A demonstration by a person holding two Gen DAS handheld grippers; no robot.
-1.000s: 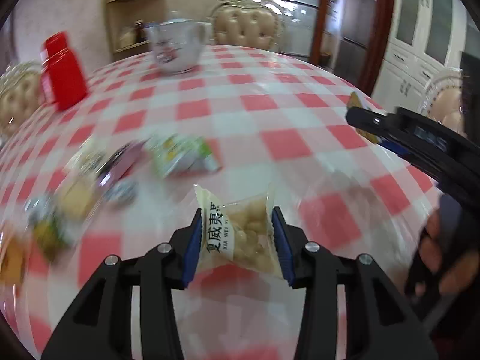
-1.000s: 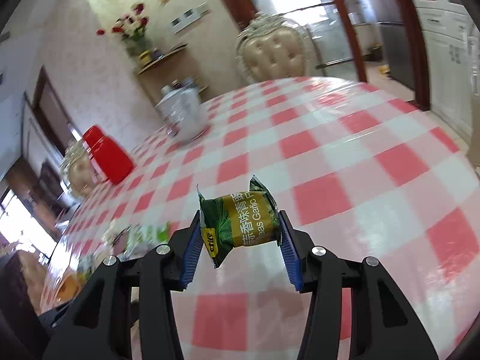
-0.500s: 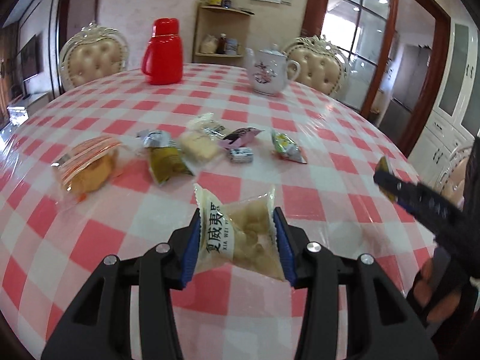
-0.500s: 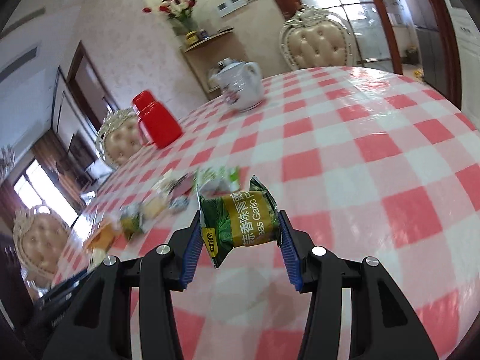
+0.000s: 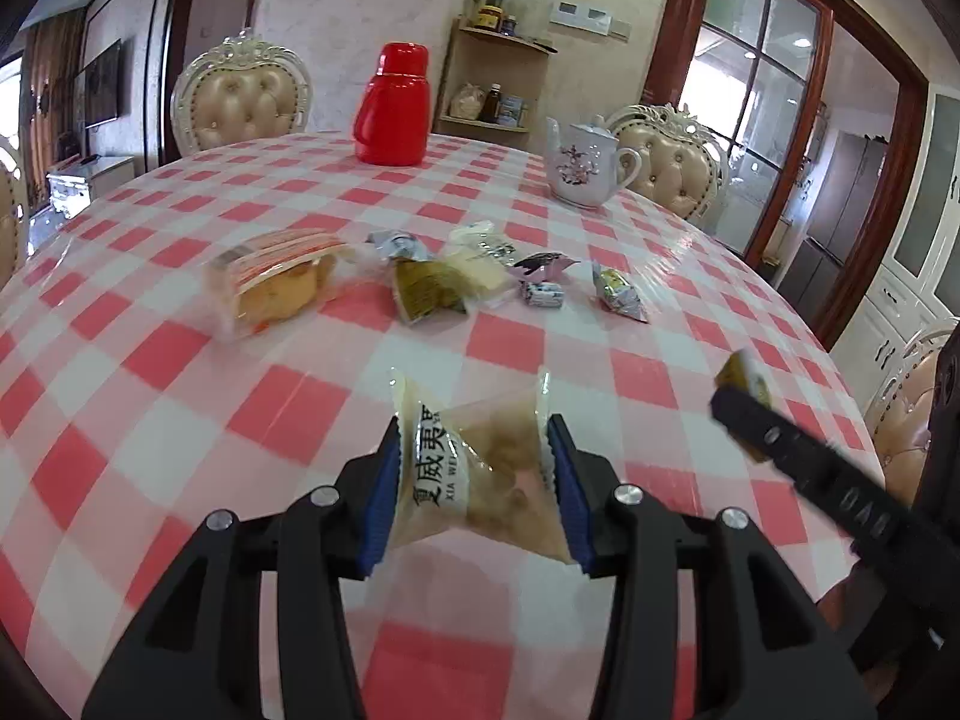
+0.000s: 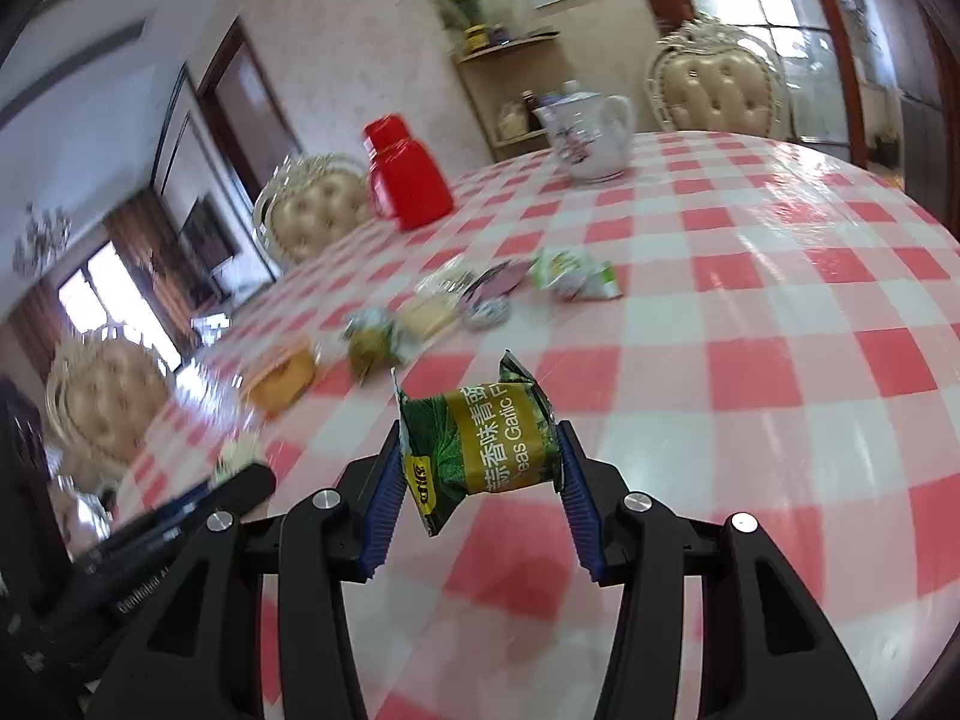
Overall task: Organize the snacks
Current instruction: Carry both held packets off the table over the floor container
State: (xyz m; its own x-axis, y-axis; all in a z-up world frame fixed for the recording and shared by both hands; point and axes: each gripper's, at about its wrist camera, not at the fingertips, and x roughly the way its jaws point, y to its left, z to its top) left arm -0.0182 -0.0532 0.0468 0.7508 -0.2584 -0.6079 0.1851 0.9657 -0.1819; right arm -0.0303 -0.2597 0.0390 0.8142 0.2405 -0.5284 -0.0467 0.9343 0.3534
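Both views have swung toward the snack row (image 5: 420,276) ahead of the jaws — left gripper (image 5: 474,474) clamps a pale packet (image 5: 480,468), right gripper (image 6: 480,456) a green packet (image 6: 480,438); next, likely set them alongside.

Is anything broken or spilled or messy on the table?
Nothing looks broken or spilled. The snack packets lie loosely scattered mid-table, not lined up. The left gripper squeezes a pale clear packet, and the right gripper pinches a green garlic pea packet, which is crumpled. The red flask and teapot stand upright.
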